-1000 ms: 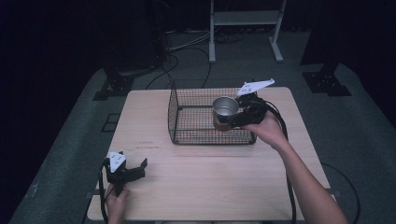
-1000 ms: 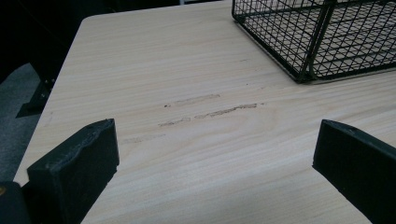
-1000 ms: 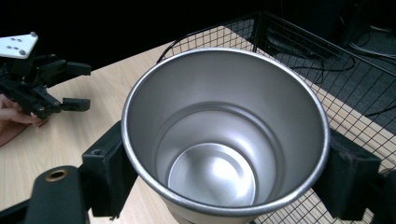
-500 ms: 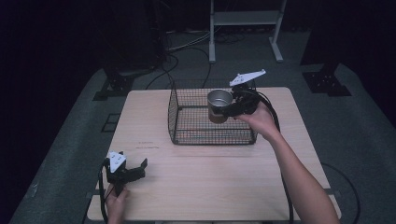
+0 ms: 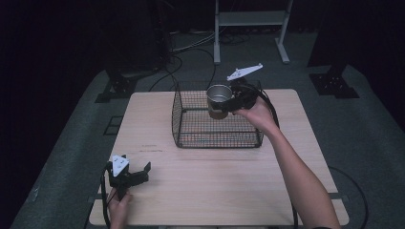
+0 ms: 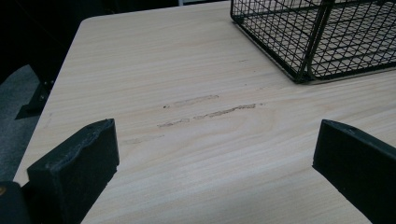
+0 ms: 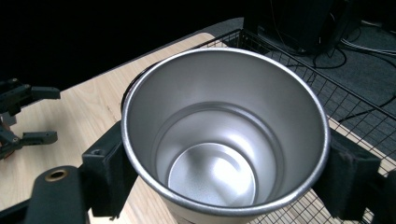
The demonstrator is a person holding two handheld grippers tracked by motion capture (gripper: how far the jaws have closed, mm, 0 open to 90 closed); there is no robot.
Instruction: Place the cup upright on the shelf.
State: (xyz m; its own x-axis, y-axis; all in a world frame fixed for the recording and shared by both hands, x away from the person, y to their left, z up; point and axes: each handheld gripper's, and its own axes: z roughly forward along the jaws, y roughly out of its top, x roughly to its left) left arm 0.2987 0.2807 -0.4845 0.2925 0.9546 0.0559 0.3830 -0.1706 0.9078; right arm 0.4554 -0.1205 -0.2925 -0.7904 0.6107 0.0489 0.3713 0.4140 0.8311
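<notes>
A: Status of the right tool (image 5: 228, 104)?

B: It is clamped on the cup (image 5: 218, 99), one jaw pressed to each side of the wall just under the rim. The cup is held upright above the basket (image 5: 217, 141), over its far right part, clear of the floor mesh. It is empty.

A: And the left tool (image 5: 138, 172)?

B: Its jaws are spread wide with nothing between them. It is rested low at the near left corner of the table (image 5: 229, 191), well apart from the basket.

A: The step in hand?

B: Judged to be a lowering into the basket. The cup should be kept level and brought straight down between the wire walls, and released only once the base is seated.

A: Materials?

B: The cup is brushed metal, round, tapered toward the base, with a rolled rim; slip under the pads is possible. The basket is black wire grid, rectangular, open-topped. The table is pale wood, scuffed near the middle.
</notes>
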